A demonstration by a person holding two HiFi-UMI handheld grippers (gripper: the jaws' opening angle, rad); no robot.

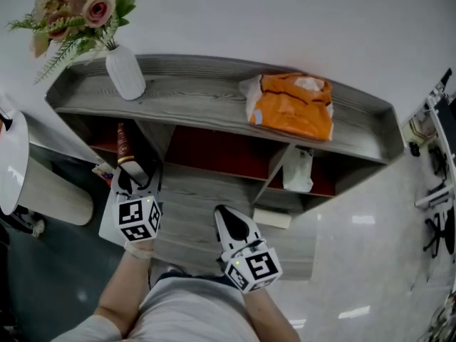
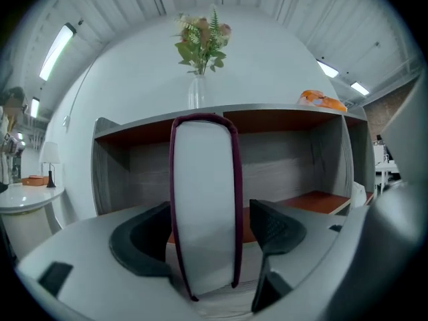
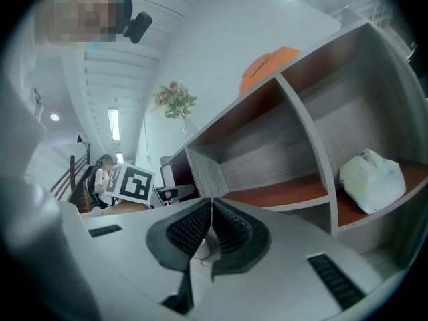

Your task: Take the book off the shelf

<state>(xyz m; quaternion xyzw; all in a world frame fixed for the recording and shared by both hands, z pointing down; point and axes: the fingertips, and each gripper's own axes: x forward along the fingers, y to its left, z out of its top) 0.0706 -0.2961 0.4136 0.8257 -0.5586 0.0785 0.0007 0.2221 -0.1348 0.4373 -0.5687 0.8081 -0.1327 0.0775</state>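
Task stage: early, by my reading. The book (image 1: 127,147) is not in your grip yet, and the lift clear of the shelf (image 1: 199,91) is all left to do.
Book, position: upright at the front of the lower left compartment, page edge facing you, dark red covers on either side. Whether its foot rests on the shelf board you cannot tell.
Left gripper (image 1: 135,178): jaws spread wide around the book. In the left gripper view the right-hand pad stands just apart from the cover, so nothing is pinched.
Right gripper (image 1: 226,216): jaws pressed together on nothing, held low in front of the middle of the shelf.
Left to do: close on the covers, then draw the book toward you.
Edges: the top board runs above the book, with the shelf's side wall to its left and an upright divider to its right.
Open room: the way back toward your body looks free. A round white bench (image 1: 13,166) sits off to your left, apart from the gripper.
Top board load: a vase (image 1: 125,73) with flowers and an orange bag (image 1: 292,105), both well clear of the book.
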